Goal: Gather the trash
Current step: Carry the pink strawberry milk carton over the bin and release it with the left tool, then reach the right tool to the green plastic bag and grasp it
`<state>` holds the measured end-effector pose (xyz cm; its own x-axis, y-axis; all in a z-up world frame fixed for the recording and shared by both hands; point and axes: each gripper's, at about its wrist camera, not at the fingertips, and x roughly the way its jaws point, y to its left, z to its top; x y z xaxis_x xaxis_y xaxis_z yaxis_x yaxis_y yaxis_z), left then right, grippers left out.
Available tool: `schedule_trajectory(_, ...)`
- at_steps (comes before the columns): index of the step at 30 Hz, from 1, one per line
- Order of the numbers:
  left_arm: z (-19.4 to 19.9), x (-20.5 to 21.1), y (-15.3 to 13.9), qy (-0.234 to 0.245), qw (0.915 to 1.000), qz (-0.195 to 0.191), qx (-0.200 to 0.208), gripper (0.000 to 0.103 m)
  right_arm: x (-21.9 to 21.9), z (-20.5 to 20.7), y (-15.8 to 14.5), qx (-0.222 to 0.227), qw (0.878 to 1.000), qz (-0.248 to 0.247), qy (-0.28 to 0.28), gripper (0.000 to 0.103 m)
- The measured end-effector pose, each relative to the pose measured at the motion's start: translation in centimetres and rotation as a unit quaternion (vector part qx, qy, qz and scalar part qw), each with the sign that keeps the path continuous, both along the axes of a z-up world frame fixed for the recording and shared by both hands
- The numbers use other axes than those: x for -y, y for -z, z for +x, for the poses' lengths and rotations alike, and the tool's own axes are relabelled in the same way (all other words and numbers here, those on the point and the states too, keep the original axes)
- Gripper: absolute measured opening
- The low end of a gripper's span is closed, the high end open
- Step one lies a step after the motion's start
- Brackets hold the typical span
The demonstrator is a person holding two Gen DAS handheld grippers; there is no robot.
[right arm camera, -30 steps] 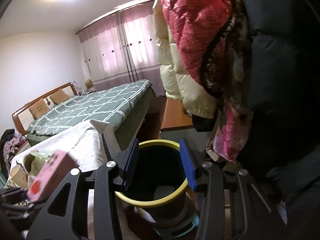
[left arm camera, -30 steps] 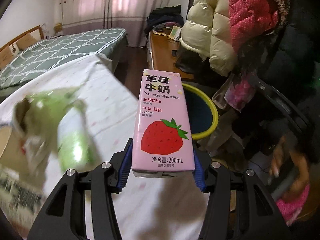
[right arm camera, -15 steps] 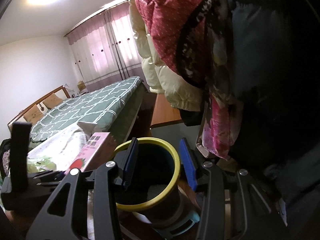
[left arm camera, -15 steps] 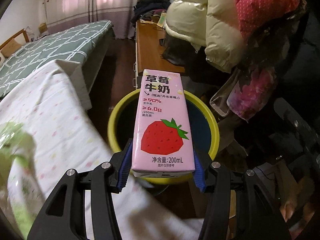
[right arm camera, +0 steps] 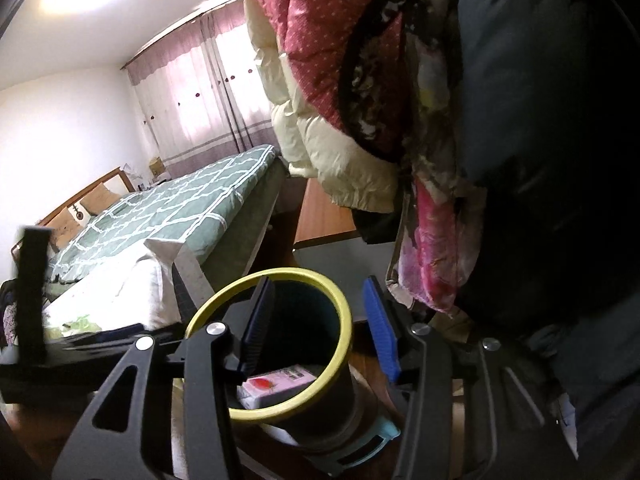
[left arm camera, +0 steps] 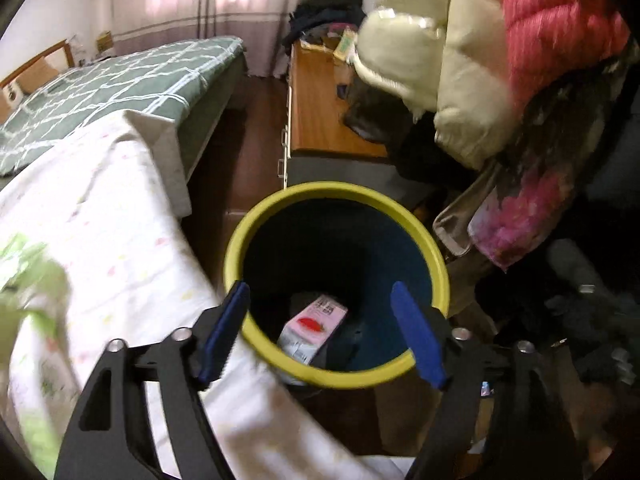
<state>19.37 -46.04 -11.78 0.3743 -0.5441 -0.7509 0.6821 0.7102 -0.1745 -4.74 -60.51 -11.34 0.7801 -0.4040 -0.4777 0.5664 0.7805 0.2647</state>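
The pink strawberry milk carton (left arm camera: 314,326) lies at the bottom of the dark trash bin with the yellow rim (left arm camera: 236,240). My left gripper (left arm camera: 322,332) is open and empty, right above the bin's near rim. In the right wrist view the bin (right arm camera: 344,312) stands just in front of my right gripper (right arm camera: 320,328), which is open and empty, and the carton (right arm camera: 276,386) shows inside it. Blurred green trash (left arm camera: 24,280) lies on the white tablecloth (left arm camera: 100,216) at the left.
A bed with a green checked cover (left arm camera: 120,76) stands behind the table. A wooden dresser (left arm camera: 320,104) is beyond the bin. Puffy jackets (left arm camera: 480,60) hang at the right, close to the bin. The left gripper's body (right arm camera: 60,344) shows at the left of the right wrist view.
My left gripper carried the carton from over the table to the bin, opened, and the carton dropped into the bin. The right gripper stayed open by the bin.
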Motion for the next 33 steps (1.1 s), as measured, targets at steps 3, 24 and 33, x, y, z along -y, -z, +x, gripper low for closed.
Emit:
schedule_trajectory(3, -0.8, -3.6, -1.6, -0.027, 0.9994, -0.021, 0.011, 0.089, -0.7, 0.7, 0.2, -0.006, 1.0, 0.003, -0.016, 0.055)
schedule_trajectory(24, -5.3, -34.7, -6.6, -0.307, 0.9424, -0.053, 0.122, 0.095, -18.9, 10.9, -0.6, -0.045, 0.96, -0.031, -0.276, 0.059)
schedule_trajectory(33, -5.2, -38.9, -5.6, -0.322, 0.9373, -0.07, 0.113, 0.095, -26.2, 17.8, -1.8, -0.076, 0.925, -0.061, -0.368, 0.059)
